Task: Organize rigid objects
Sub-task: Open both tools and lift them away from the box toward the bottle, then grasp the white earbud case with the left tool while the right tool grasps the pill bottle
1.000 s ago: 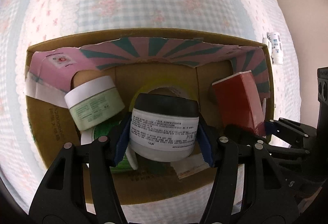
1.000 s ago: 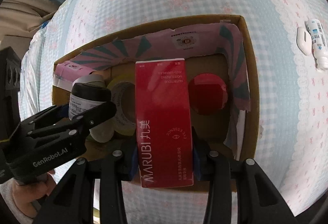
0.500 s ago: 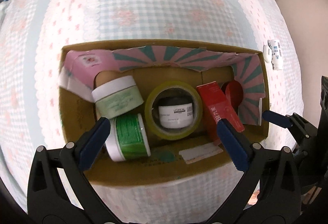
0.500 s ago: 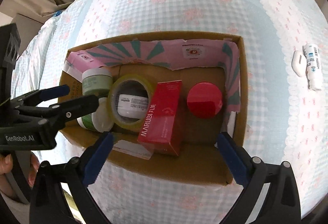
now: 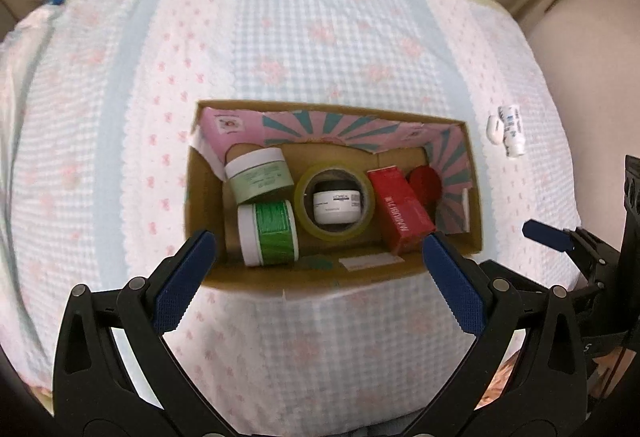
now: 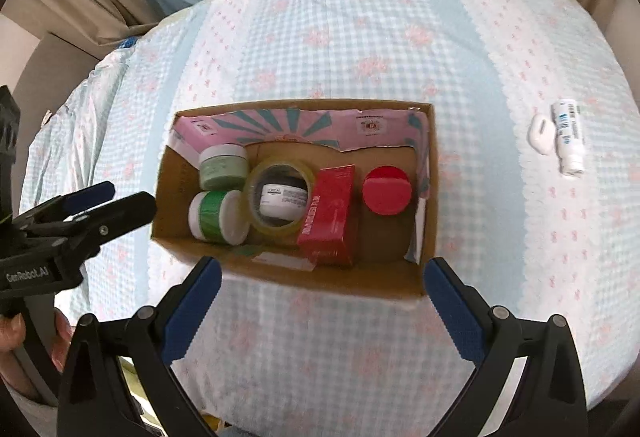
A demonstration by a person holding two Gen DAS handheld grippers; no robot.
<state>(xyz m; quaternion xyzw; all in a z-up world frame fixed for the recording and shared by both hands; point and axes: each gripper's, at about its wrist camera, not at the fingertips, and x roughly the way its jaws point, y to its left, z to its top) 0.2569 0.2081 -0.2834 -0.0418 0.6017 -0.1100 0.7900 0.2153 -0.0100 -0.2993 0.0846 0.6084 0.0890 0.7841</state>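
A cardboard box [image 5: 202, 197] [image 6: 430, 197] sits on the checked bedspread. In it lie a pale green jar [image 5: 260, 175] [image 6: 223, 166], a green-labelled jar [image 5: 269, 233] [image 6: 214, 215], a tape roll [image 5: 334, 235] [image 6: 256, 223] with a white black-lidded jar [image 5: 336, 206] [image 6: 283, 200] inside it, a red carton [image 5: 402, 215] [image 6: 330, 215] and a red lid [image 5: 426, 183] [image 6: 387, 190]. My left gripper [image 5: 318, 277] is open and empty above the box's near edge. My right gripper [image 6: 318, 301] is open and empty too.
A small white tube [image 5: 512, 131] [image 6: 568, 135] and a white cap [image 5: 494, 129] [image 6: 540, 135] lie on the bedspread right of the box. Curtains hang behind the bed. The left gripper [image 6: 86, 203] shows at the left of the right wrist view.
Both grippers opened, letting go of the black-lidded jar and the red carton into the box, then pulled back and up away from it.
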